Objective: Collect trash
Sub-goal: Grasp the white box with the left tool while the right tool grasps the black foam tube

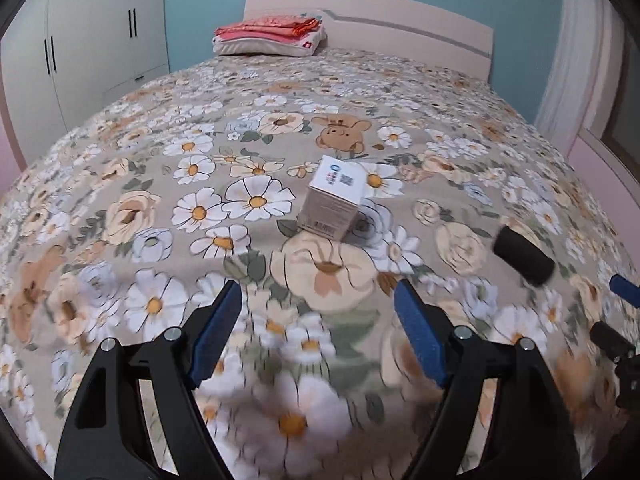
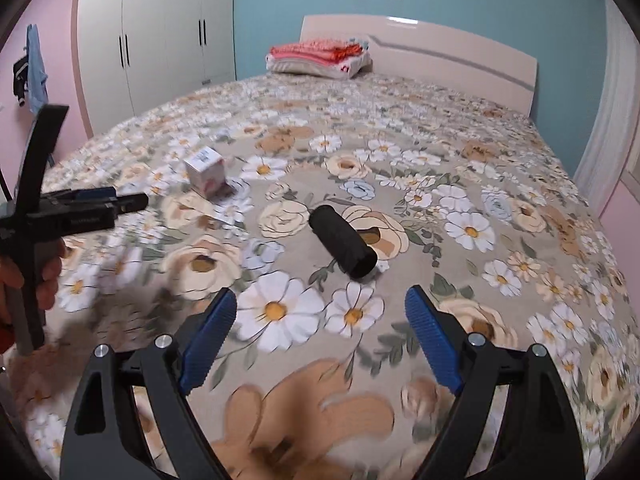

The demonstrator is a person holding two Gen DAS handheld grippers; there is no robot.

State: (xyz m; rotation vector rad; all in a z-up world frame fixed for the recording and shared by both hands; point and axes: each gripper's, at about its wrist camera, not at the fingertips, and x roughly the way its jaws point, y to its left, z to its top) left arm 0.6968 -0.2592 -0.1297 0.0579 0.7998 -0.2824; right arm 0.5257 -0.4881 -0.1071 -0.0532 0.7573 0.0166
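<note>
A small white and beige cardboard box (image 1: 333, 199) stands on the flowered bedspread (image 1: 200, 184), ahead of my left gripper (image 1: 318, 300), which is open and empty. The box also shows in the right wrist view (image 2: 207, 174) at the left. A black roll (image 2: 343, 246) lies on its side on the bedspread just ahead of my right gripper (image 2: 322, 306), which is open and empty. The roll shows in the left wrist view (image 1: 523, 257) at the right. The left gripper appears from the side in the right wrist view (image 2: 120, 200).
Folded red and white bedding (image 2: 318, 58) lies at the head of the bed by the pale headboard (image 2: 440, 56). White wardrobes (image 2: 160, 40) stand at the left. White curtains (image 2: 604, 112) hang at the right. Clothes (image 2: 30, 70) hang on the pink wall.
</note>
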